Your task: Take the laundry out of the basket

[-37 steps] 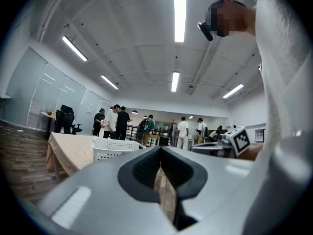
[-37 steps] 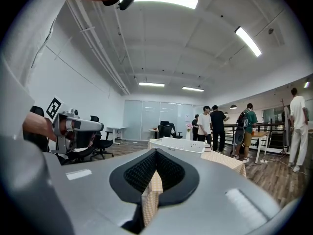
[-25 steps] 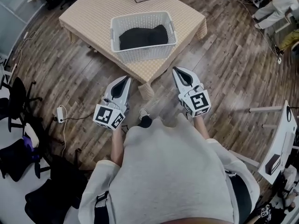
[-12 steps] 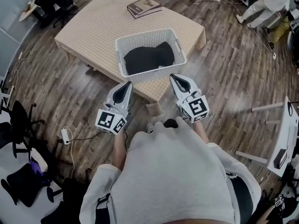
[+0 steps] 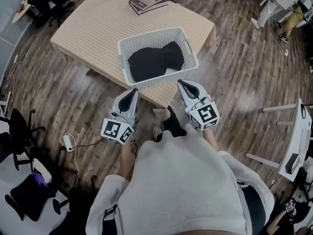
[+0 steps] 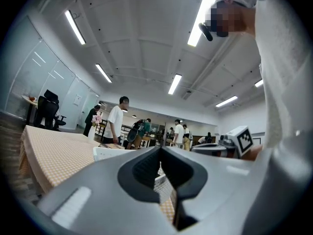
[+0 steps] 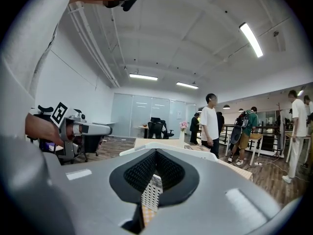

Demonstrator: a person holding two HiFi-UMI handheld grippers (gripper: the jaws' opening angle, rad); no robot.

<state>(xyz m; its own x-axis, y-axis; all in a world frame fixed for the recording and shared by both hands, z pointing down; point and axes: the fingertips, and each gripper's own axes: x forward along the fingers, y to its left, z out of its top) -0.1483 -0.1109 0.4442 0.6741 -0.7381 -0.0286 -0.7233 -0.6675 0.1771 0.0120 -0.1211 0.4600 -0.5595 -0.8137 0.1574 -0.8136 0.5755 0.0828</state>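
Note:
A white lattice laundry basket point(image 5: 123, 65) stands on the near end of a low beige-clothed table point(image 5: 88, 28). Black laundry point(image 5: 155, 60) lies bundled inside it. My left gripper point(image 5: 133, 90) hovers just short of the basket's near left corner, pointing level, jaws shut with nothing in them. My right gripper point(image 5: 181, 82) is at the near right corner, also shut and empty. In the left gripper view the shut tips point(image 6: 160, 150) face the basket rim point(image 6: 110, 152). In the right gripper view the basket wall point(image 7: 152, 195) shows through the gap behind the tips point(image 7: 155, 152).
A book point(image 5: 147, 1) lies at the table's far end. Black office chairs point(image 5: 19, 126) and a power strip point(image 5: 64, 142) are on the wooden floor to the left, a white stand point(image 5: 293, 146) to the right. Several people stand beyond the table.
Both grippers have come forward towards the basket, which now lies nearer to their tips. The jaws stayed shut and empty.

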